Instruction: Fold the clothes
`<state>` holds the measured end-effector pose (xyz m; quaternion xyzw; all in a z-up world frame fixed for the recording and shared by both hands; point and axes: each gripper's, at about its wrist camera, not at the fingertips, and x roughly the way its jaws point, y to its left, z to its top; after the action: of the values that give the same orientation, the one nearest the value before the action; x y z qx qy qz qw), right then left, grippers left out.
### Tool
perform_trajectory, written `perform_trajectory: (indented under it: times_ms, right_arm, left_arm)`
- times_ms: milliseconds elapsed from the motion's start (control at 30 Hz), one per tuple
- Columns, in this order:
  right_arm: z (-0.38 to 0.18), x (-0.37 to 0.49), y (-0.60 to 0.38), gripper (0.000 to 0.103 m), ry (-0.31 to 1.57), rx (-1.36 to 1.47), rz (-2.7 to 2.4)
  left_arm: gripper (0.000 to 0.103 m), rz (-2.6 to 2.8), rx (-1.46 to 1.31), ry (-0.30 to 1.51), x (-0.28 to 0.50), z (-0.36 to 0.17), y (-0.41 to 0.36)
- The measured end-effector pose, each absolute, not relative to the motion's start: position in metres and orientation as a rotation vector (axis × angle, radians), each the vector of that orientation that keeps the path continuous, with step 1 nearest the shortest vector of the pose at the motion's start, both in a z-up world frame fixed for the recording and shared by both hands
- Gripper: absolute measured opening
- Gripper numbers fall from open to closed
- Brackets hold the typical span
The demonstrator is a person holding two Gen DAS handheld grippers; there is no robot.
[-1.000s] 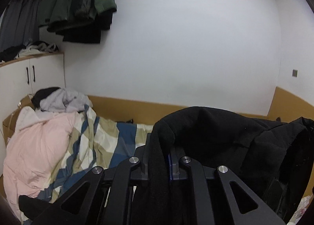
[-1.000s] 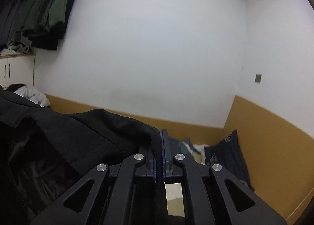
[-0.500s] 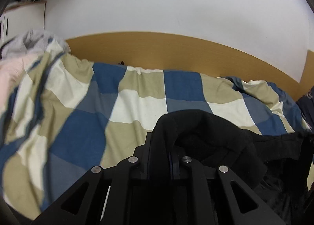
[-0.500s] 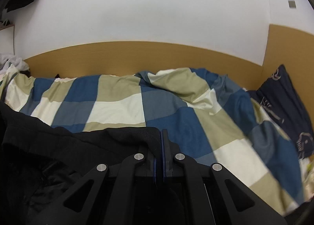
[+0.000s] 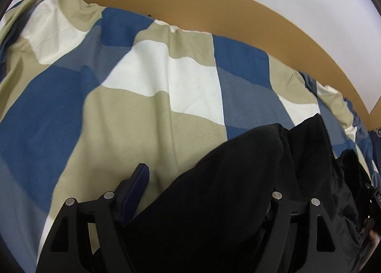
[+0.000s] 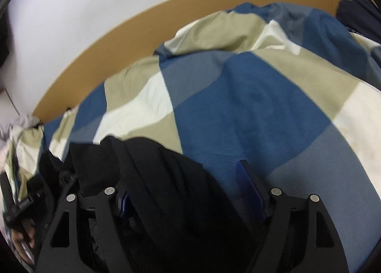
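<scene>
A black garment lies bunched on the checked duvet. In the left wrist view it spreads across my left gripper, which stands open. One blue-padded finger shows bare on the left, while the other is buried under the cloth. In the right wrist view the same black garment drapes over the left half of my right gripper, also open. Its right finger rests free on the duvet.
A tan wooden panel runs along the white wall behind the bed. A dark blue pillow sits at the far right corner. A hand holding the other gripper shows at the lower left of the right wrist view.
Both grippers came down from mid-air to the duvet with the black garment. Their jaws went from shut on the cloth to open, leaving it resting on the bed.
</scene>
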<state>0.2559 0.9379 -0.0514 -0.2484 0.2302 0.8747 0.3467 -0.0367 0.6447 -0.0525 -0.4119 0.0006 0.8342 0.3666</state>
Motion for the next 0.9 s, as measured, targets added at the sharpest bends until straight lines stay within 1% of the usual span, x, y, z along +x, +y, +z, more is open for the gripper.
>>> perform_trajectory:
  times_ms: [67, 100, 133, 167, 267, 333, 433, 600, 767, 900]
  right_arm:
    - [-0.040, 0.269, 0.915, 0.088, 0.550, -0.634, 2.295]
    - [-0.034, 0.276, 0.904, 0.095, 0.526, -0.629, 2.307]
    - [-0.028, 0.283, 0.893, 0.100, 0.503, -0.623, 2.319]
    - [-0.022, 0.290, 0.882, 0.101, 0.479, -0.618, 2.331]
    - [-0.005, 0.310, 0.848, 0.101, 0.406, -0.601, 2.366]
    - [0.007, 0.324, 0.826, 0.101, 0.358, -0.590, 2.389]
    - [0.022, 0.345, 0.791, 0.101, 0.305, -0.585, 2.419]
    - [0.005, 0.408, 0.718, 0.101, 0.403, -0.625, 2.442]
    - [-0.007, 0.465, 0.653, 0.101, 0.356, -0.650, 2.420]
    - [-0.006, 0.501, 0.618, 0.101, 0.344, -0.644, 2.404]
  left_arm:
    - [0.081, 2.151, -1.024, -0.026, -0.027, -0.035, 0.625]
    - [0.085, 2.150, -0.996, -0.008, -0.019, -0.022, 0.614]
    - [0.085, 2.155, -0.971, 0.026, -0.011, -0.011, 0.603]
    - [0.085, 2.162, -0.942, 0.066, -0.001, 0.002, 0.590]
    - [0.085, 2.172, -0.871, 0.143, 0.035, 0.025, 0.549]
    - [0.087, 2.195, -0.849, 0.201, 0.067, 0.036, 0.520]
    - [0.088, 2.199, -0.855, 0.204, 0.116, 0.036, 0.475]
    - [0.088, 2.216, -0.866, 0.242, 0.168, 0.017, 0.389]
    - [0.088, 2.239, -0.842, 0.291, 0.211, 0.005, 0.339]
    - [0.088, 2.230, -0.822, 0.280, 0.241, 0.006, 0.316]
